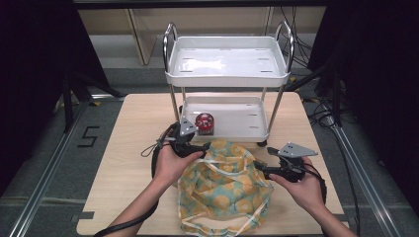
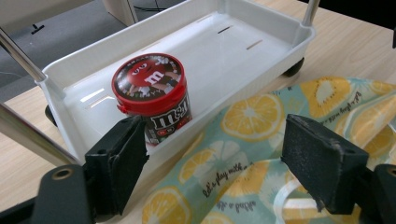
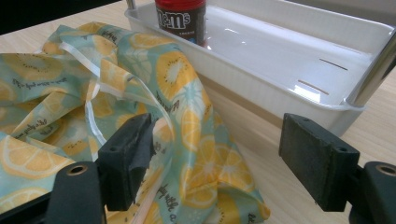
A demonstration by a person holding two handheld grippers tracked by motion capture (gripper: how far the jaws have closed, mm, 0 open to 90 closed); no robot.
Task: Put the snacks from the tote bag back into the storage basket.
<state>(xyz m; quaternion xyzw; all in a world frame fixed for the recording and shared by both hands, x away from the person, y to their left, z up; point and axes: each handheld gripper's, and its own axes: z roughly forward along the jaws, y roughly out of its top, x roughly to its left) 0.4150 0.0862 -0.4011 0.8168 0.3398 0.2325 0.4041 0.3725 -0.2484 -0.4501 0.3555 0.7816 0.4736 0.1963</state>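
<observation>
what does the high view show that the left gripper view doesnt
The high view alone takes in the cart's upper tray, its chrome handles, both hands, and the right gripper at the fabric bag's edge. The left gripper view alone gives the M&M's lid print and the writing on the fabric. Both share the M&M's jar, standing at the near left end of the lower tray, and the lemon-print bag on the table.
</observation>
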